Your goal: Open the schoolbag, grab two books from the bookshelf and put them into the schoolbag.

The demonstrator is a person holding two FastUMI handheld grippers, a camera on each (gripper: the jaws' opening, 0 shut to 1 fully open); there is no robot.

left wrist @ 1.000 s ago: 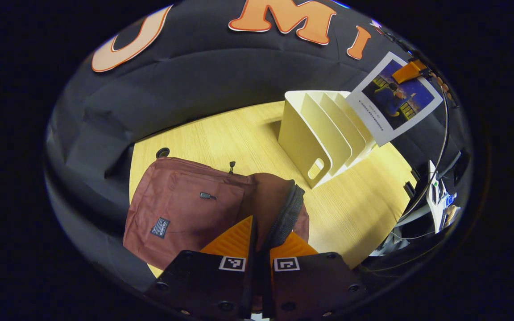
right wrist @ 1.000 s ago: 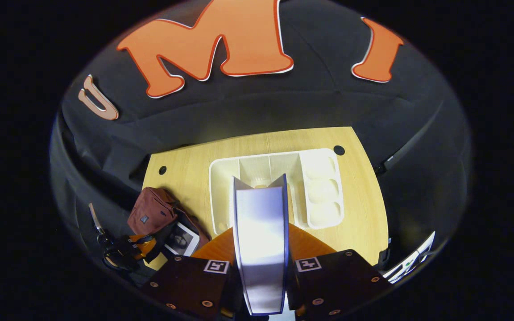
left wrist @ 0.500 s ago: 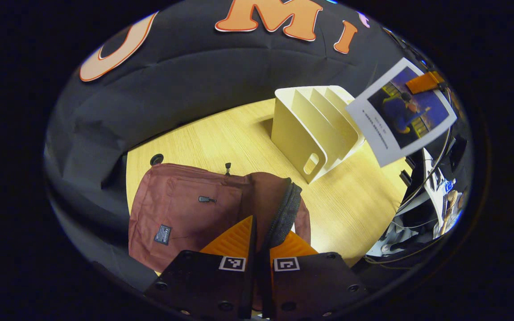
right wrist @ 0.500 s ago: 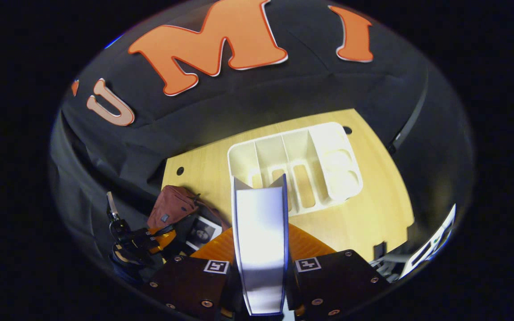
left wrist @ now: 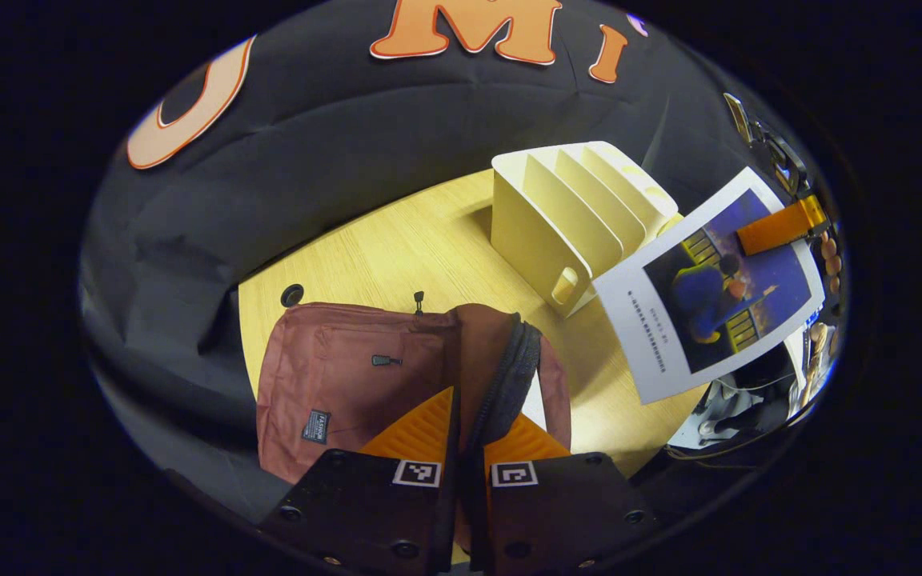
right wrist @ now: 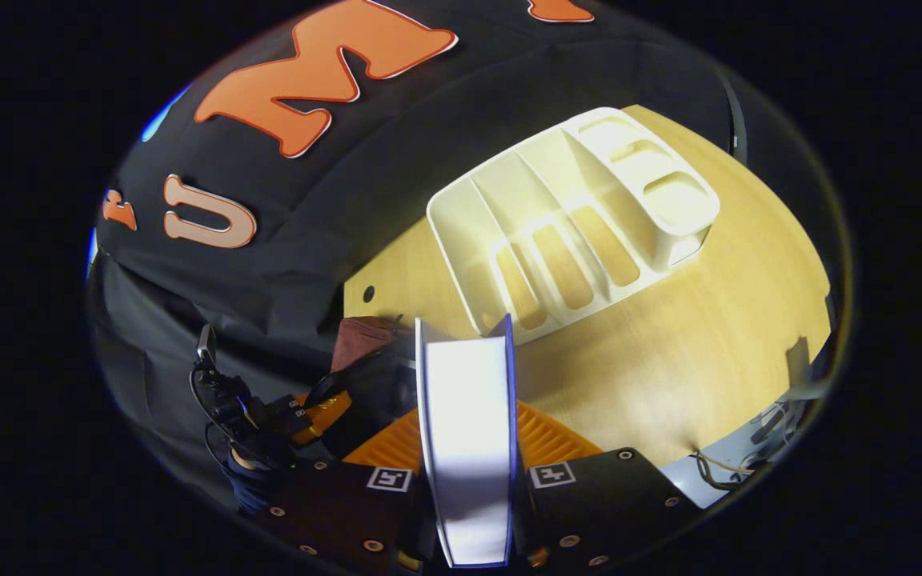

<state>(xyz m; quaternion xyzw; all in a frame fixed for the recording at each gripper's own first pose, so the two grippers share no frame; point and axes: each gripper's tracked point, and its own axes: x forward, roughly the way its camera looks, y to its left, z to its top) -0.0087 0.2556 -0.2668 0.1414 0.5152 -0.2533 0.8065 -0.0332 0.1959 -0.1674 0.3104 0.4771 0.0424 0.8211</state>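
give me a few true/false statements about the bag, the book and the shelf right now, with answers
1. The right gripper is shut on a book. True.
2. The bookshelf has books standing in its slots. False: its slots look bare.
3. The left gripper pinches the zippered edge of the schoolbag. True.
4. The schoolbag hangs off the table edge. False: it lies on the tabletop.
5. The held book lies flat on the table. False: it is lifted, held in the air beside the bookshelf.
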